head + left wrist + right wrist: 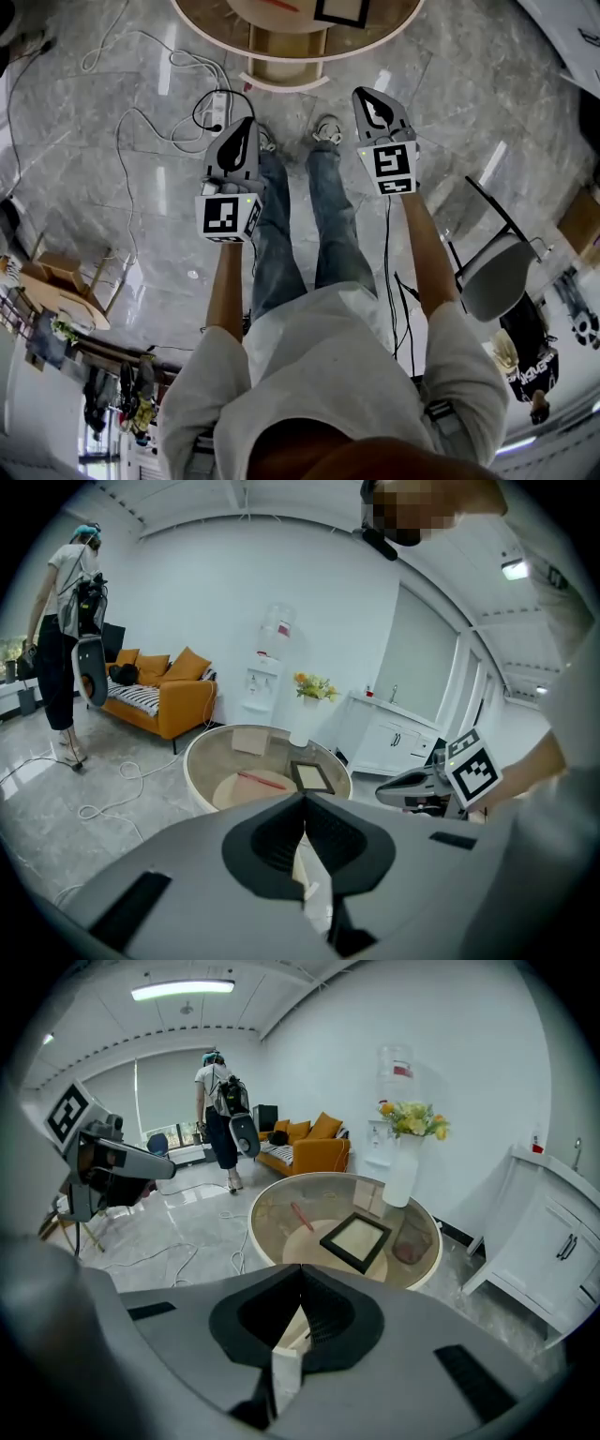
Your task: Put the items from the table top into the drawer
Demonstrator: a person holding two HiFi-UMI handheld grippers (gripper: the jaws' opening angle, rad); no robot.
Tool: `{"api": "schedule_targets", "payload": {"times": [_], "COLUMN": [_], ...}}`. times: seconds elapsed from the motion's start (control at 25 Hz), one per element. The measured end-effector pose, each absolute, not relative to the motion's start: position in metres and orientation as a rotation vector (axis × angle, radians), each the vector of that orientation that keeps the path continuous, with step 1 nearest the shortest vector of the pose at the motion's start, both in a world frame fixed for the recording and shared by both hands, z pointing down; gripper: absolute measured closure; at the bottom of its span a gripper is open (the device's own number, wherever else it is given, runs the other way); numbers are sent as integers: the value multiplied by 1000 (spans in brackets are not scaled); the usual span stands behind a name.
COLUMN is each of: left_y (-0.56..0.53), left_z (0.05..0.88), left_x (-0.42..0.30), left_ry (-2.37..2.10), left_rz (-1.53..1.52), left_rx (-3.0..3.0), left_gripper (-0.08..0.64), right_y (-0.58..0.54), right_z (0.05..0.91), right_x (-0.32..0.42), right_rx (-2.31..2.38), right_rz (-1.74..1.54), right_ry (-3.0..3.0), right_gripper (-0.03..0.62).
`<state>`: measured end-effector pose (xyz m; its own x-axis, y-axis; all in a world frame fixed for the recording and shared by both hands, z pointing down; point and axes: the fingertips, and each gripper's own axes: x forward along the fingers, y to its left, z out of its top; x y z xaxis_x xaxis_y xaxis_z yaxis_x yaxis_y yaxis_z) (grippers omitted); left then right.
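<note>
A round glass-topped table (281, 54) stands ahead of me on the marble floor. On it lie a black picture frame (356, 1239), a red pen (301, 1215), a small card (250, 741) and a brownish item (413, 1245), beside a white vase of flowers (403, 1168). No drawer is visible. My left gripper (247, 123) and right gripper (361, 93) hang side by side above my feet, short of the table's near edge. Both are shut and hold nothing: the left gripper (305, 801) and the right gripper (301, 1271) show jaw tips meeting.
Cables and a power strip (211, 103) trail over the floor to the left of my feet. A grey chair (495, 274) stands at the right. Beyond the table are an orange sofa (164, 694), a walking person (64, 639), a water dispenser (270, 672) and white cabinets (394, 741).
</note>
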<state>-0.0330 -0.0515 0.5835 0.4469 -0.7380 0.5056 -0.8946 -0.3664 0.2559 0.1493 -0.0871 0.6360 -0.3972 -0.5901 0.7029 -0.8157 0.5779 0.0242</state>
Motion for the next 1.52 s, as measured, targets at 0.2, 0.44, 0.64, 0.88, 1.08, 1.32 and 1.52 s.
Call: {"api": "schedule_targets", "payload": {"times": [0.2,0.44,0.64,0.88,1.08,1.32,1.52], "left_y": [-50,-52,-51,-48,-50,-53,-52], "left_z": [594,597,601,604,605,605,606], "left_x": [-36,-40,-41,-47,-53,-51,-51], "left_ry": [-1349,-1351,-1351,-1352,-1361,-1354,-1355], "left_rz": [416,433,396,383,377,367,366], "left_rx": [2182,2192,2159,2130,2120,2126,2124], "left_gripper": [545,545,545,545,545,545,545], "right_y": [-114,-163,-199,-213,-221,-228,-225], "right_z": [673,702,724,750,762,772,777], "right_x": [147,142,140,145,147,144,144], "right_rx": [969,843,704,539,493,446,426], "right_rz": [343,231,97,-7,-4,-3,-2], "right_ry": [-2095,-2018,-1924,-1824,-1789,-1761,-1752], "right_gripper": [568,568,568,534,465,471,495]}}
